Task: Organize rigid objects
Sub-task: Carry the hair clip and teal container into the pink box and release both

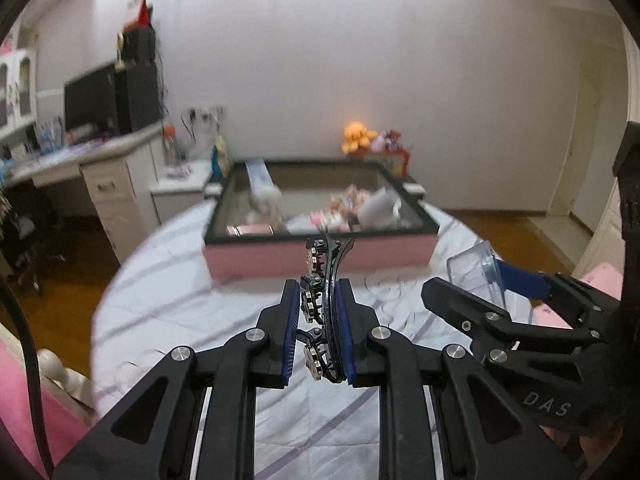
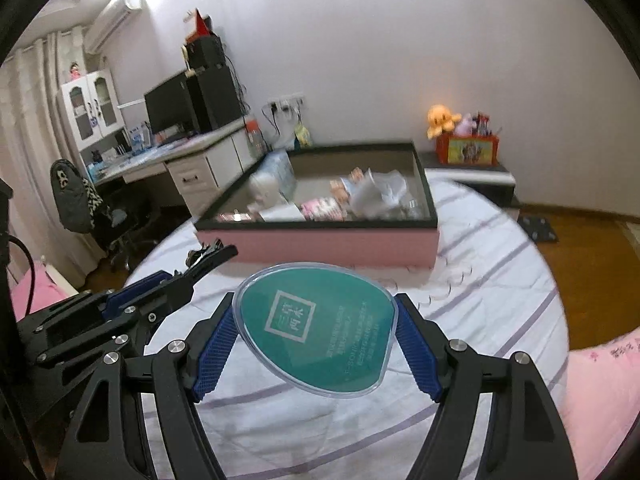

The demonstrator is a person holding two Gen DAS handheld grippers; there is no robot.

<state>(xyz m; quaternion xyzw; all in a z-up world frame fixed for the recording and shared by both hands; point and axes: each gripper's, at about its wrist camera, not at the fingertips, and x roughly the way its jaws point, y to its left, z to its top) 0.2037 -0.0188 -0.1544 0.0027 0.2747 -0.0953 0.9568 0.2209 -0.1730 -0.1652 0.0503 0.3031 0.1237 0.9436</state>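
Note:
My left gripper [image 1: 319, 312] is shut on a black hair clip [image 1: 322, 304] with round metal studs, held on edge above the bed. My right gripper [image 2: 316, 328] is shut on a clear plastic container with a green lid [image 2: 316, 326], gripped at both sides and tilted. The container also shows in the left wrist view [image 1: 476, 276], to the right of the clip. The left gripper shows in the right wrist view [image 2: 192, 272] at lower left. A pink storage box with a black rim [image 1: 320, 258] [image 2: 320, 242] stands ahead of both grippers, holding several small items.
Both grippers hover over a white bed sheet with purple stripes [image 2: 480, 280]. A white desk with a monitor [image 2: 176, 108] and a chair [image 2: 80, 200] stand at the left. A low shelf with a red box and plush toys [image 2: 466, 148] is behind the pink box.

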